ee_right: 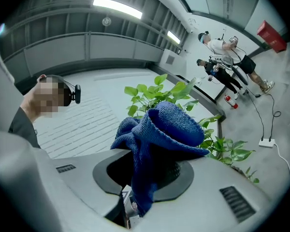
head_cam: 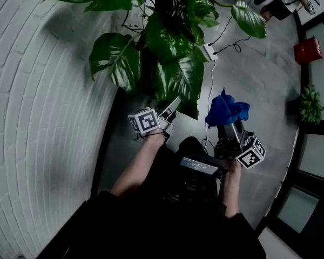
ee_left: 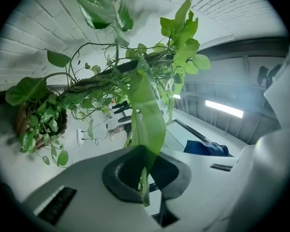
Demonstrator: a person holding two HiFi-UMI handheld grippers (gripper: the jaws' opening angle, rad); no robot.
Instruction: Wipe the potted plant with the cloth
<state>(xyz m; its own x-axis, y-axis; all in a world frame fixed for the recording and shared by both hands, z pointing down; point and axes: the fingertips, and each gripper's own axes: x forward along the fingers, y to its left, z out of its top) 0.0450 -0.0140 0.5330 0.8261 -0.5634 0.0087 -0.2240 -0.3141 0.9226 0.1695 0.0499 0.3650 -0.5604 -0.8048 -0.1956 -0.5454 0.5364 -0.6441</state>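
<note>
- Two grippers are up in front of the potted plant (head_cam: pixel 173 42), which stands against the white brick wall (head_cam: pixel 38 117), its big leaves spreading over the grey floor (head_cam: pixel 254 74).
- In its own view I see the left gripper (ee_left: pixel 146 178) pinched tight on one long, pale green leaf (ee_left: pixel 147 124). The leaf runs down between the dark pads and its tip pokes out below them.
- From the head view, this gripper reaches in under the lower foliage, at the left of the frame, roughly level.
- I see the right gripper (ee_right: pixel 142 178) clamped on the blue cloth (ee_right: pixel 169 124). The cloth bunches up in a hood-like fold above the jaws and a strip hangs down through them.
- From the head view, the cloth sits just right of the lowest dark leaves, near them. I cannot tell whether it touches any.
- A white power strip (head_cam: pixel 209 52) with trailing cables lies on the floor beyond the plant.
- A red box (head_cam: pixel 308 50) and a smaller green plant (head_cam: pixel 311 104) sit at the right edge.
- People stand well away in the background of the right gripper view.
</note>
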